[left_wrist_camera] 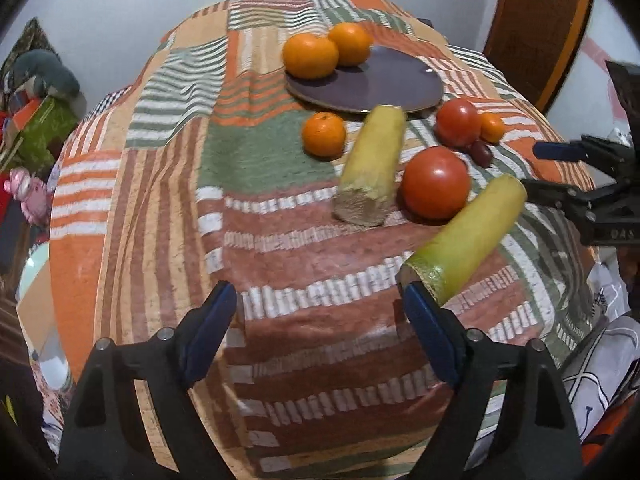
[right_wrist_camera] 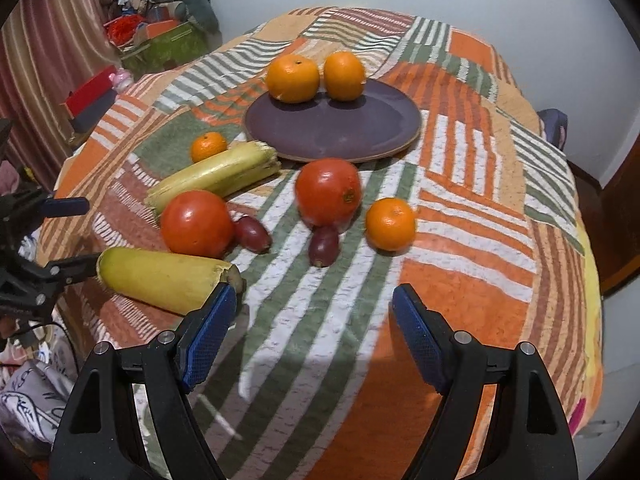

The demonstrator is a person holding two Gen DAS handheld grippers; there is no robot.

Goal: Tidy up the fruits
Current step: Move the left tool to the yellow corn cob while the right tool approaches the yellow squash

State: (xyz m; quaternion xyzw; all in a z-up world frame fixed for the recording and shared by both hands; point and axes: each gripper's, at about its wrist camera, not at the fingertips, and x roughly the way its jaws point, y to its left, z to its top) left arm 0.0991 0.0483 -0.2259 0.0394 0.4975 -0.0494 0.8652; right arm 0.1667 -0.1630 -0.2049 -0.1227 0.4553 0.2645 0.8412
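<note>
Two oranges (right_wrist_camera: 314, 76) sit on the far edge of the purple plate (right_wrist_camera: 352, 128). On the striped cloth (right_wrist_camera: 460, 248) before it lie two tomatoes (right_wrist_camera: 328, 192), two small oranges (right_wrist_camera: 390, 224), two dark grapes (right_wrist_camera: 324, 246) and two yellow stalks (right_wrist_camera: 164, 274). The left gripper (left_wrist_camera: 320, 320) and right gripper (right_wrist_camera: 312, 316) hover with jaws spread and empty.

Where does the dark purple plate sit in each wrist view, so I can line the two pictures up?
Left wrist: plate upper centre-right, beyond the near yellow-green stalk.
Right wrist: plate upper centre, beyond the two red tomatoes.
Shared landmark: two large oranges on its far-left rim.
</note>
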